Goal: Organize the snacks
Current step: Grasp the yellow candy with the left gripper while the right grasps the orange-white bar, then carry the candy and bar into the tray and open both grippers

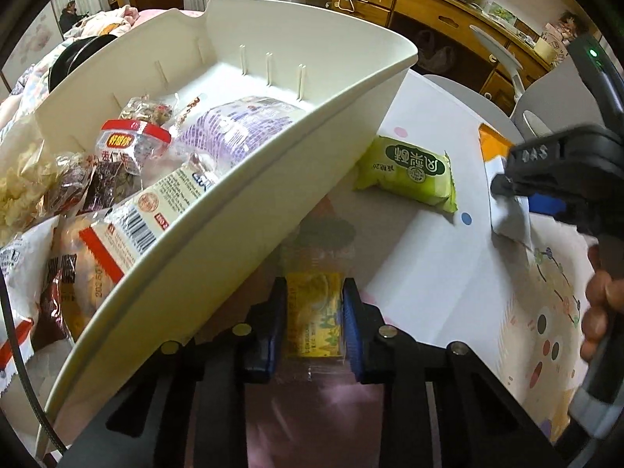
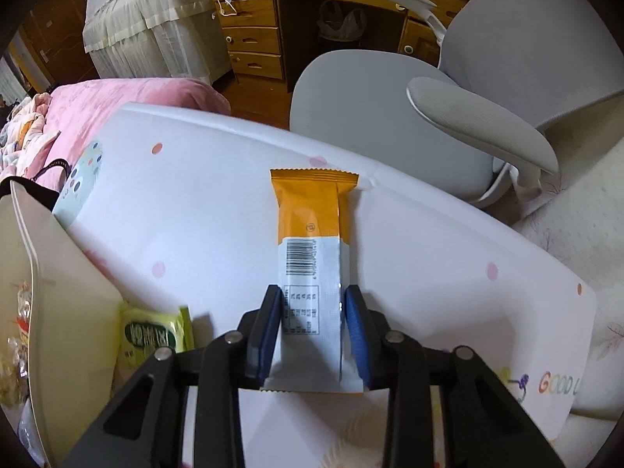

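My left gripper (image 1: 314, 292) is shut on a yellow snack packet in clear wrap (image 1: 315, 312), held just outside the near wall of the white bin (image 1: 241, 210). The bin holds several snack packs, among them a purple-printed bag (image 1: 234, 128). A green snack pack (image 1: 409, 173) lies on the white table beside the bin; it also shows in the right wrist view (image 2: 156, 331). My right gripper (image 2: 313, 304) is shut on an orange-and-white snack bar (image 2: 312, 241) that lies on the table. The right gripper also shows in the left wrist view (image 1: 514, 191).
The white dotted table (image 2: 429, 234) sits on a bed with a pink blanket (image 2: 148, 89). A grey office chair (image 2: 390, 97) stands past the table's far edge, before a wooden desk (image 2: 253, 19). The bin's wall (image 2: 74, 292) is at my right gripper's left.
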`<state>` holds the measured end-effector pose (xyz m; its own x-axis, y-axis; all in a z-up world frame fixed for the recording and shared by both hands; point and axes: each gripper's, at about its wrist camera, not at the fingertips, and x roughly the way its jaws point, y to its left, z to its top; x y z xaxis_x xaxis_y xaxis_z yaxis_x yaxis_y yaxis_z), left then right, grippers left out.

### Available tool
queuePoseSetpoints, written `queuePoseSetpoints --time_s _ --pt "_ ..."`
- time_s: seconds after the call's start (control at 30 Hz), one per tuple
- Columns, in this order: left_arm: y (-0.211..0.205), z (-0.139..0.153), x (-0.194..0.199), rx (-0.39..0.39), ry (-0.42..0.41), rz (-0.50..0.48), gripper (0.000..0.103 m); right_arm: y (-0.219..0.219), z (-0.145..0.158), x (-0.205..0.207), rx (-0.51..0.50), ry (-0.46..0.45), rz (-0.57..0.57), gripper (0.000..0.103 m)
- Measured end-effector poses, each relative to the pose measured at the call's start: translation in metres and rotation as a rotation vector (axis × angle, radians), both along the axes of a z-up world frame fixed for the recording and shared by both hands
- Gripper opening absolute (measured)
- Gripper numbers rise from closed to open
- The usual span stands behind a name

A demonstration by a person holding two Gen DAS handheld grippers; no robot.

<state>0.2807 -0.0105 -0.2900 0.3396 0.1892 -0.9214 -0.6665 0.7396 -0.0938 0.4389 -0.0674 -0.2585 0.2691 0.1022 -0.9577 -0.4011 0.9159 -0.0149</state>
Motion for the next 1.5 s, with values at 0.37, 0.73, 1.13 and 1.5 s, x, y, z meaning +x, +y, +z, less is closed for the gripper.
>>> queuePoseSetpoints --time_s 0.37,0.73,1.13,1.5 --pt "-0.023 0.027 -0.036 -0.030 -0.009 -0.067 0.025 -0.043 0.023 -0.050 -0.009 0.060 -0.056 0.032" --pt "-0.046 0.090 -0.096 0.029 -0.072 -0.165 0.025 -0.081 0.068 -0.136 0.024 0.073 -0.093 0.032" --pt "-0.049 0.134 -0.185 0.055 -0.131 -0.286 0.025 -0.098 0.093 -0.235 0.098 0.076 -0.125 0.032" --pt "-0.020 0.154 -0.248 0.049 -0.131 -0.320 0.025 -0.095 0.088 -0.303 0.134 0.141 -0.124 0.032"
